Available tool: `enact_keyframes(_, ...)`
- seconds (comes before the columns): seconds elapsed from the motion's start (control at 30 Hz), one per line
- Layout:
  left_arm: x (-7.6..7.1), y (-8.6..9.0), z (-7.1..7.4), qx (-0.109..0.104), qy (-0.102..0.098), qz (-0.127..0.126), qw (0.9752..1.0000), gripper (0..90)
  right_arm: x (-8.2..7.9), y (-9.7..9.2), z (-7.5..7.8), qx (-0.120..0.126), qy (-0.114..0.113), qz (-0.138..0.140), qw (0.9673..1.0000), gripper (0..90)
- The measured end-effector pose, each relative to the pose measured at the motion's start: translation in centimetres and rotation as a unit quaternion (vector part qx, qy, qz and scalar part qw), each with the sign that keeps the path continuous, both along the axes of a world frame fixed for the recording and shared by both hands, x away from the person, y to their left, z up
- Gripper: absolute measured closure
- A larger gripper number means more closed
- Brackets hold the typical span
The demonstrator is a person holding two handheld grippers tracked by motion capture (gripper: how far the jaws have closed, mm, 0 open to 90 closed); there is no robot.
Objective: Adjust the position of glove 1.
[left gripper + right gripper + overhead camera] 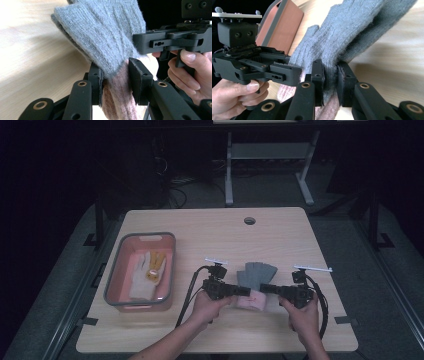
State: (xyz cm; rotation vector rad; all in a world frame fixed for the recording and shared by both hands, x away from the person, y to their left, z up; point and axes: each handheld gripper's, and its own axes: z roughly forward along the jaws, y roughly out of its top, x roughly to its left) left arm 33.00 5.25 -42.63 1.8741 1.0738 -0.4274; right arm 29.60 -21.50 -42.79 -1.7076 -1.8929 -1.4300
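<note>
Both the left gripper [243, 291] and the right gripper [266, 288] are clamped on the grey glove [256, 275], whose fingers point toward twelve o'clock, with the bin [114, 285] at nine o'clock, nearer the left.

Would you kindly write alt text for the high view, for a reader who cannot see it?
Two hand-held grippers, left gripper and right gripper, clamp a grey and pink glove from opposite sides above a wooden table. At left, a pink bin holds a white glove.
</note>
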Motion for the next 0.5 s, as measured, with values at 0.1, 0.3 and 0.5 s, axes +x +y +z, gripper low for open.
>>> enact_keyframes(0.1, 0.0, 0.6, 0.5, 0.0, -0.002, 0.002, 1.0, 65.4, 0.2, 0.4, 0.3, 0.002, -0.006, 0.005, 1.0, 77.6)
enact_keyframes(0.3, 0.2, 1.7, 1.2, -0.004, -0.01, 0.003, 0.9999, 65.5, 0.6, 1.4, 1.2, 0.005, -0.01, 0.015, 0.9998, 77.5)
enact_keyframes(0.5, 0.4, 2.8, 1.7, -0.006, -0.013, 0.008, 0.9999, 65.6, 1.2, 2.3, 1.7, 0.009, -0.011, 0.025, 0.9996, 77.6)
